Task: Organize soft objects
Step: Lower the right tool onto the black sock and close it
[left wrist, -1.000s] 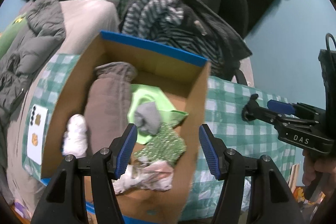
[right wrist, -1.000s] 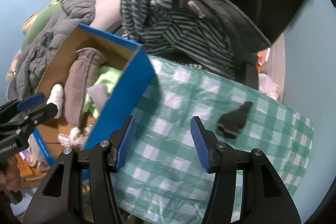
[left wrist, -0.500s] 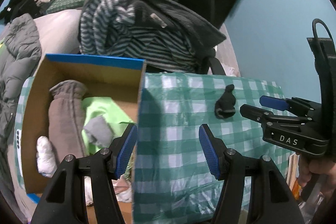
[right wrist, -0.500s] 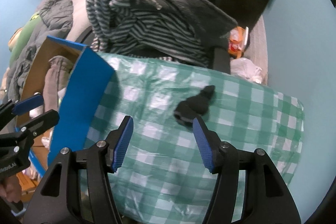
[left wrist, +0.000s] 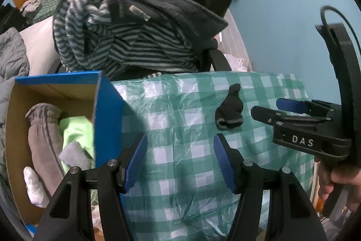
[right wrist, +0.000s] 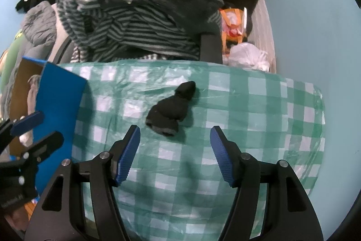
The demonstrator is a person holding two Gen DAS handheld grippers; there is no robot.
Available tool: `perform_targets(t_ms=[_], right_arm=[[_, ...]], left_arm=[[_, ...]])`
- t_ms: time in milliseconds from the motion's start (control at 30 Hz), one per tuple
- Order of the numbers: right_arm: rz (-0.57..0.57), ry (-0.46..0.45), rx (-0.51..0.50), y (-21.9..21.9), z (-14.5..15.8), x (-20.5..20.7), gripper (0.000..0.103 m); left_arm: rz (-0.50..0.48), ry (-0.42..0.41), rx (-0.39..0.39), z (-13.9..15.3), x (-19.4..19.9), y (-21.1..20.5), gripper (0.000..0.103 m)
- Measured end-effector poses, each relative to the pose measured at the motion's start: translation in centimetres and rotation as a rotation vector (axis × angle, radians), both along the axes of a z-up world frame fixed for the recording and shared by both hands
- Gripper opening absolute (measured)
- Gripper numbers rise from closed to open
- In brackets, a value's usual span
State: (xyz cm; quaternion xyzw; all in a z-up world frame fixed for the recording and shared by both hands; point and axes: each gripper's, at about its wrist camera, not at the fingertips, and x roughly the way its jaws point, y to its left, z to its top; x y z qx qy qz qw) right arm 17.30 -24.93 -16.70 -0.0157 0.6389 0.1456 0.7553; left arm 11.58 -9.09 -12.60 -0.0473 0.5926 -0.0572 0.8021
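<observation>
Box (left wrist: pixel 108 110) — grey, green, white garments inside.

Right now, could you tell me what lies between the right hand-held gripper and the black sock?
Only bare green checked tablecloth separates the right hand-held gripper from the black sock, shown in the right wrist view.

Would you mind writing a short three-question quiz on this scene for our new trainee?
1. True or false: the black sock lies on the checked tablecloth, outside the cardboard box.
2. Which gripper has the sock lined up ahead of its open fingers?
A. left gripper
B. right gripper
C. neither
3. Fill in: both grippers are ____, holding nothing.

Key
1. True.
2. B; in the right wrist view the sock sits just beyond the gap between the fingers.
3. Open.
</observation>
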Motion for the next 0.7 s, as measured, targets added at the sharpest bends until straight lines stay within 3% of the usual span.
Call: perform_targets(t_ms=[400,700], right_arm=[[-0.047,0.059,0.005,0.9,-4.0,2.8,0.065],[-0.023,0.089,-0.045,2.1,-6.9,3.4,0.065]], left_arm=[[-0.013,0.041,0.005,-2.8,2.2,-1.0,0.062],[-0.007,0.069,0.031,-4.0,2.5,-0.9,0.062]])
